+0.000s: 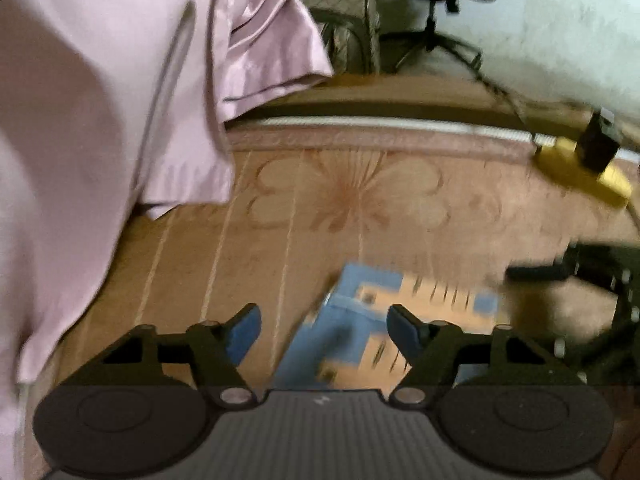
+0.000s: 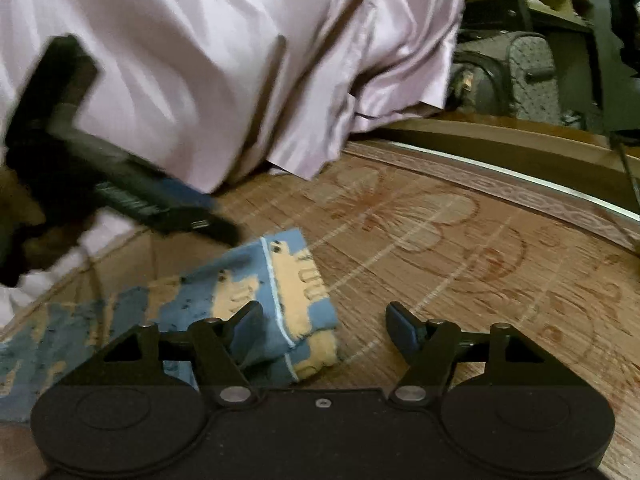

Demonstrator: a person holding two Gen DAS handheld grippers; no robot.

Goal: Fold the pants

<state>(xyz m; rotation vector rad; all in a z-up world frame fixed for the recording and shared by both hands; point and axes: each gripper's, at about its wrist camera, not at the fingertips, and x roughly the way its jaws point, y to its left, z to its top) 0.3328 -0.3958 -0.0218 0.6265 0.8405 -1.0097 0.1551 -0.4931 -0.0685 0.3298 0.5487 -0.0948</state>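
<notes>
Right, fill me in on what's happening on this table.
A person holds a two-finger gripper in each hand over a wooden table with a flower pattern. Small blue and yellow patterned pants lie there, apparently already folded into a compact bundle. The left gripper and the right gripper are both open and grip nothing. A large shiny pink satin cloth lies heaped behind the pants. The pictures are motion-blurred, so the grippers seem to be moving.
</notes>
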